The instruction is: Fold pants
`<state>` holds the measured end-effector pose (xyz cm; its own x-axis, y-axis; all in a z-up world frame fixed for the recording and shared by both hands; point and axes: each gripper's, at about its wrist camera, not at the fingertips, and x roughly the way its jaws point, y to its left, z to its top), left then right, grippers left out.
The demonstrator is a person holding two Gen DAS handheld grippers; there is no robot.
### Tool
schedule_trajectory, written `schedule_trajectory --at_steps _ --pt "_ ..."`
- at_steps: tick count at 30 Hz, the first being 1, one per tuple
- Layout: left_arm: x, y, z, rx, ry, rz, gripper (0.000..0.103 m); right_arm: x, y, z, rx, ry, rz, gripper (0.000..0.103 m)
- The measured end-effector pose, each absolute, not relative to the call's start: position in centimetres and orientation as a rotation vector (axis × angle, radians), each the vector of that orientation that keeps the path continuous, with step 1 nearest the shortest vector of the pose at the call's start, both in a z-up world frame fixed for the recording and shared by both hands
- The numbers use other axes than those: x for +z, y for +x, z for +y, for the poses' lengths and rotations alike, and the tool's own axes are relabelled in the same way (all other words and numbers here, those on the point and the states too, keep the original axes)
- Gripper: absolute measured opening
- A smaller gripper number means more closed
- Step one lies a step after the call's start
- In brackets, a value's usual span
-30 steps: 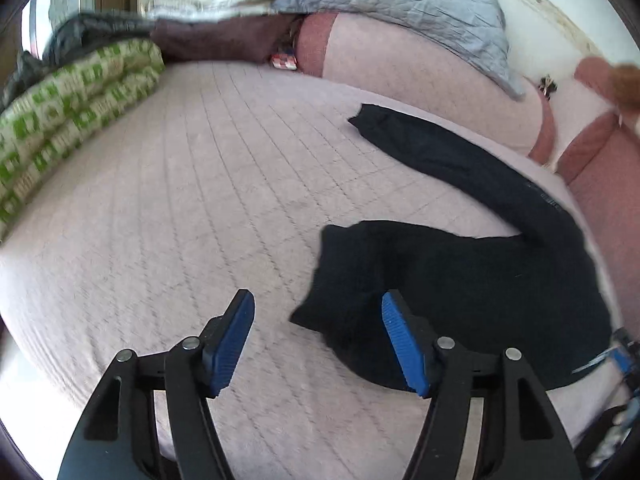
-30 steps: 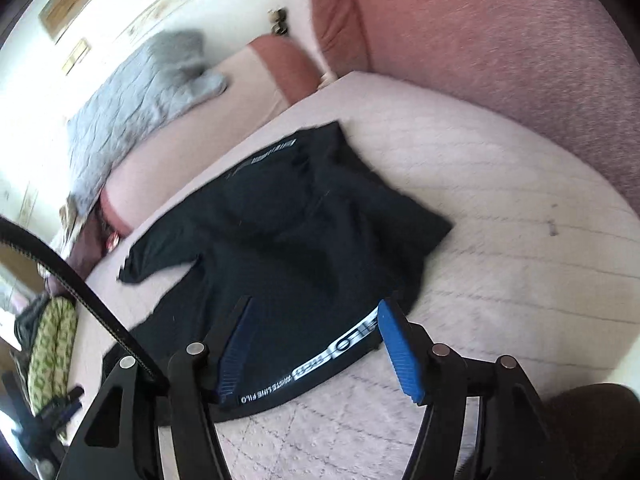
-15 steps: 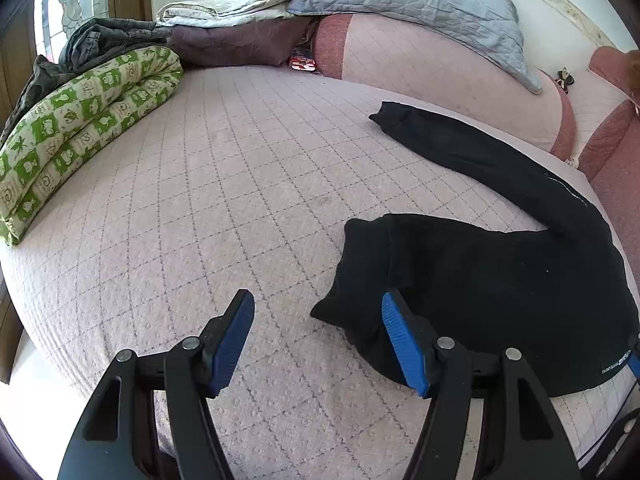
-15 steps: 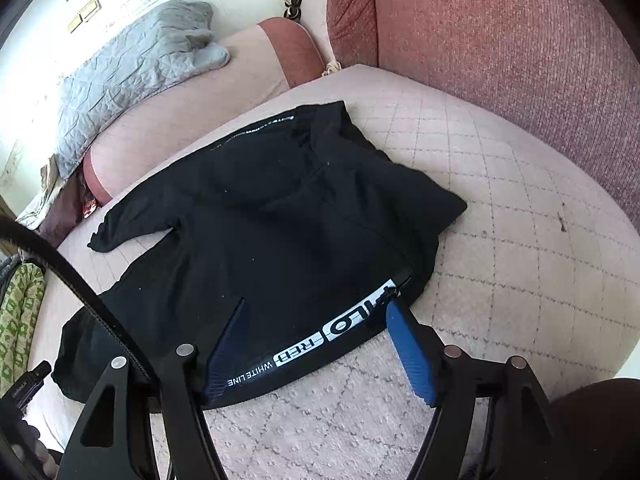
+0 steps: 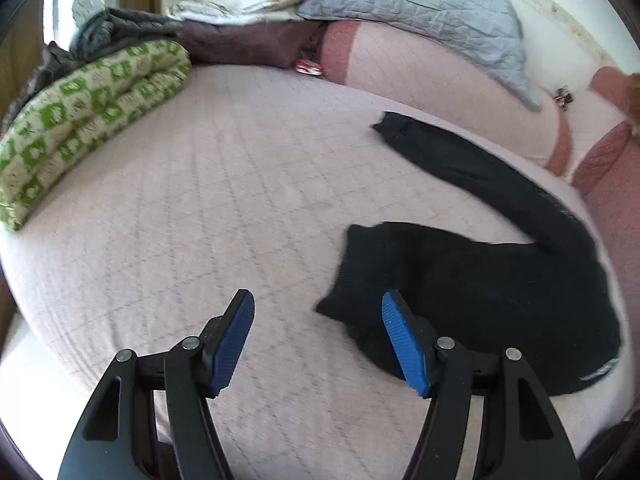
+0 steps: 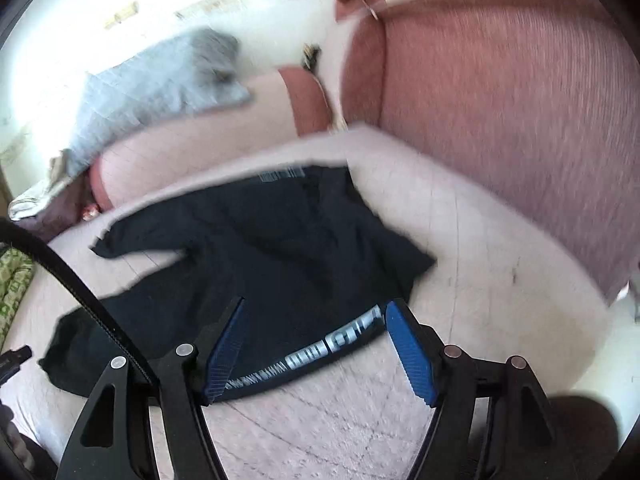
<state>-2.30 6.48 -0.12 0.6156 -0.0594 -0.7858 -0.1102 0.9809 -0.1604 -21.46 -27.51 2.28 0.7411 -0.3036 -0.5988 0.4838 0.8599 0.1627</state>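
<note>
Black pants (image 5: 480,280) lie spread on a pink quilted bed (image 5: 200,208), one leg reaching toward the back cushions and the other bunched near me. My left gripper (image 5: 318,340) is open and empty, hovering just left of the near leg's hem. In the right wrist view the pants (image 6: 260,248) show a waistband with white lettering (image 6: 332,348). My right gripper (image 6: 316,344) is open and empty, hovering over that waistband edge.
A green-and-white patterned quilt (image 5: 80,120) lies at the bed's left edge. A grey-blue blanket (image 5: 420,12) drapes over the pink back cushion (image 5: 440,80). A large red-pink cushion (image 6: 500,120) stands right of the pants. A black cable (image 6: 72,280) crosses the left side.
Both views have shifted and blurred, so both grippers are moving. The pants lie as before. Both grippers stay open.
</note>
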Motion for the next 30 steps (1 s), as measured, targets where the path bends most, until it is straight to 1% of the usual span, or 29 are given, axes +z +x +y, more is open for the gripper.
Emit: schedule_trajectory --at_steps 2,4,9,10,12,17,21,25,30 --pt "0.7 -1.7 6.2 0.007 -0.188 0.913 0.067 4.6 -20.9 -28.0 -0.39 0.302 0.566 0.085" --pt "1.6 -0.7 5.8 -0.006 -0.164 0.908 0.068 6.3 -19.4 -29.0 -0.334 0.289 0.561 0.089" --pt "3.8 5.0 5.0 -0.04 -0.142 0.939 0.074 7.7 -13.3 -31.6 -0.27 0.256 0.621 0.089" --pt "4.1 6.3 4.7 -0.051 -0.139 0.949 0.078 7.8 -11.6 -32.2 -0.27 0.237 0.629 0.089" --pt "4.5 9.8 4.0 -0.075 -0.129 0.966 0.079 7.6 -8.9 -33.3 -0.261 0.214 0.655 0.089" --pt "3.3 18.3 2.6 -0.094 -0.108 1.011 0.079 5.4 -0.7 -36.0 -0.219 0.152 0.757 0.089" --pt "0.2 25.8 1.8 -0.138 -0.142 1.075 0.079 2.4 6.4 -37.1 -0.144 0.079 0.869 0.088" --pt "-2.4 31.3 1.1 -0.157 -0.167 1.108 0.079 -0.7 13.3 -37.9 -0.047 0.097 0.962 0.088" --pt "-5.6 36.1 -0.2 -0.188 -0.142 1.155 0.079 -3.3 18.4 -38.7 0.011 0.115 1.036 0.088"
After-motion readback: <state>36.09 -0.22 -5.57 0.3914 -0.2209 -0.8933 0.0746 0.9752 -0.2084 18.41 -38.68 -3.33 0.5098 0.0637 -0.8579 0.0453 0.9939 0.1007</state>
